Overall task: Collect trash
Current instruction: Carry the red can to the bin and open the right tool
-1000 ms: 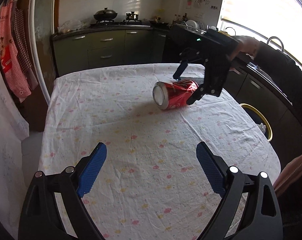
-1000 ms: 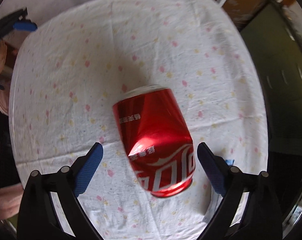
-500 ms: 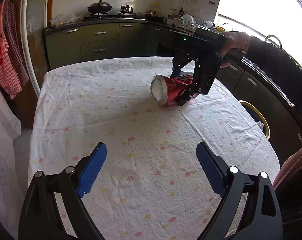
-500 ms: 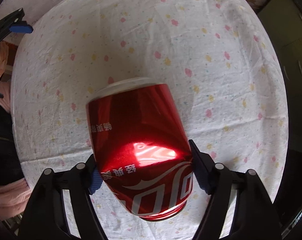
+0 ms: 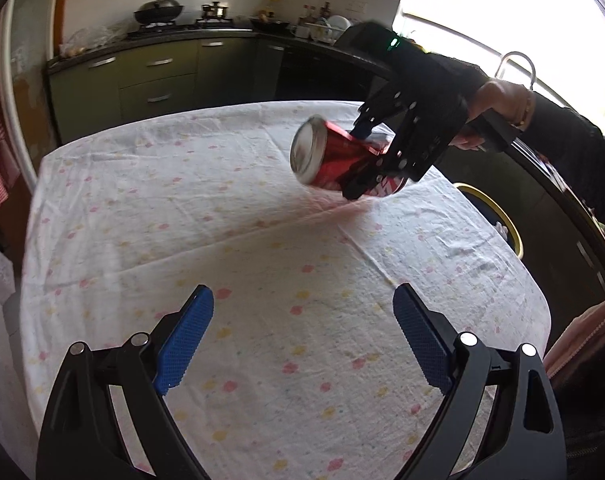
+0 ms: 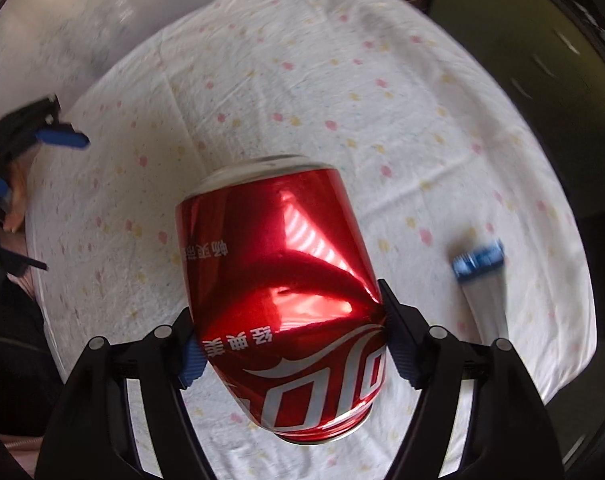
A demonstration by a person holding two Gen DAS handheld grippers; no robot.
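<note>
A: Largest first?
B: Round table under a white cloth with pink and yellow spots (image 5: 206, 216). Yellow-rimmed bin (image 5: 498, 220) off its edge, three o'clock.
A: The trash?
B: Dented red aluminium drink can (image 6: 286, 300), lifted clear of the cloth, pinched by the right gripper (image 6: 292, 348) after its jaws closed in. Small blue-and-white wrapper (image 6: 480, 276) lies at three o'clock.
A: Left gripper (image 5: 302, 344)?
B: Spread wide, nothing between, six o'clock.

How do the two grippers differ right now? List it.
1. The right gripper is shut on the dented red can; the left gripper is open with nothing between its pads.
2. The right holds the can clear of the tablecloth; the left hovers over bare cloth.
Both are black with blue pads.
</note>
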